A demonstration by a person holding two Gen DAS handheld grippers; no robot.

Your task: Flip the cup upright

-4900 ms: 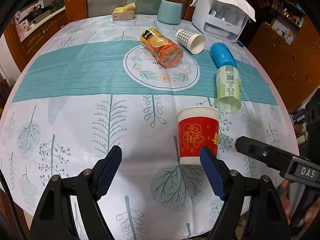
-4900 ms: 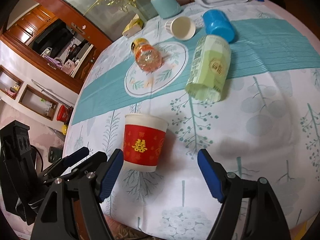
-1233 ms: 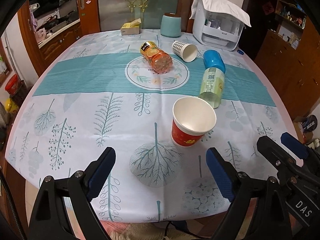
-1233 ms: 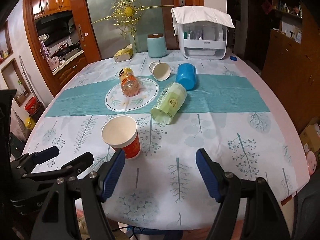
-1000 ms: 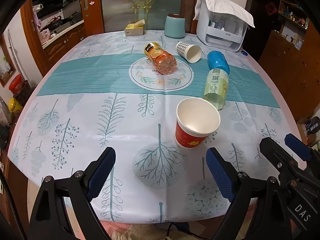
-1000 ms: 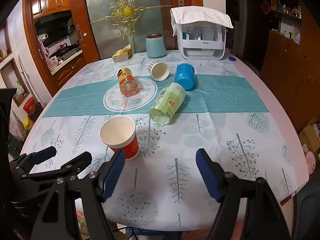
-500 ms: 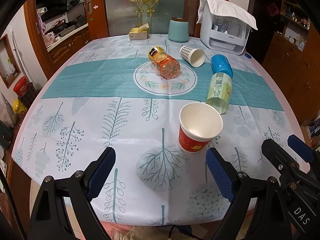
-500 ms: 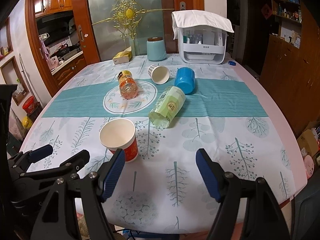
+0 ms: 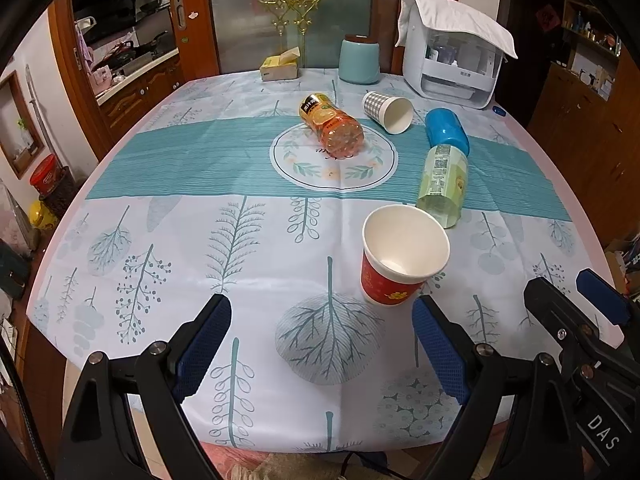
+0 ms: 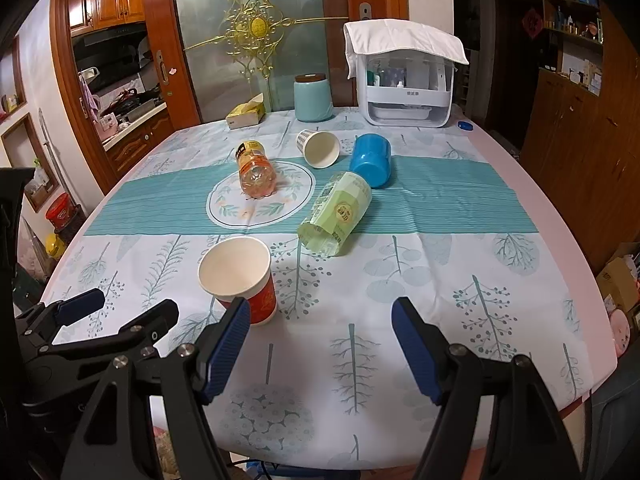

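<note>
Cup (image 9: pixel 402 258) stands upright on the worktop (image 9: pixel 240 248), light and crushable. Grip gently at mid-wall. Left claw (image 9: pixel 320 344) and right claw (image 10: pixel 322 340) spread, empty.

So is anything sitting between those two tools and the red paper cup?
Nothing visible does. The red cup stands upright on the tablecloth, with bare cloth between it and the left tool and the right tool. The green bottle lies behind it.
</note>
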